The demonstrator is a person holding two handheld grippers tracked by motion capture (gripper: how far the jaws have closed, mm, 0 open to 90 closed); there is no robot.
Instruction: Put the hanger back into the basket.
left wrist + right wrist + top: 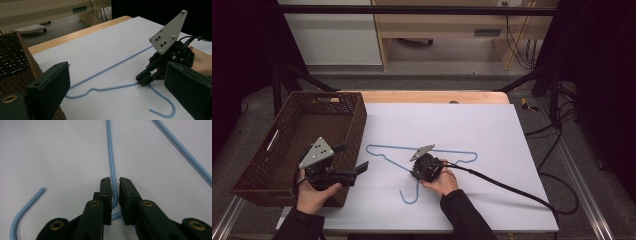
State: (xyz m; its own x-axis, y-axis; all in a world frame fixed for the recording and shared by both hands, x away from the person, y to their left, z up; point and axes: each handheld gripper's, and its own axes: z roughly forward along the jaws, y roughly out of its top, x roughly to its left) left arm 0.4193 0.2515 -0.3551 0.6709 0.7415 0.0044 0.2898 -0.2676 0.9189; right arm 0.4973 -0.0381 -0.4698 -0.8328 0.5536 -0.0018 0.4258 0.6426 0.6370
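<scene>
Blue wire hanger [422, 155] lies flat on the white sheet [492, 130] covering the table [432, 96], roughly mid-table and nearer the near edge. Its hook [409, 196] points toward the near edge; its long bar runs parallel to that edge.

Right hand-held gripper [421, 169] sits low at the hanger's neck, where the hook's stem meets the shoulders. In the right gripper view its jaws stand narrow, one on each side of the stem [112, 177], with the wire running up between the pads [106, 192]. A thin gap shows on the right pad's side, so pads possibly not yet pressing the wire; hard to tell from this angle. Right hand [443, 182] rests on the sheet behind it, and the cable [512, 190] trails off toward the right near corner.

Left hand-held gripper [357, 170] is held above the table's left near part, right beside the wicker basket [262, 170], jaws wide apart and gripping nothing. It is clearly apart from the hanger. Left hand [314, 192] grips it from the near edge.

Basket stands at the left edge with its inside bare. Open sheet: wide room toward the far edge and the right edge; little room between hook and near edge.
</scene>
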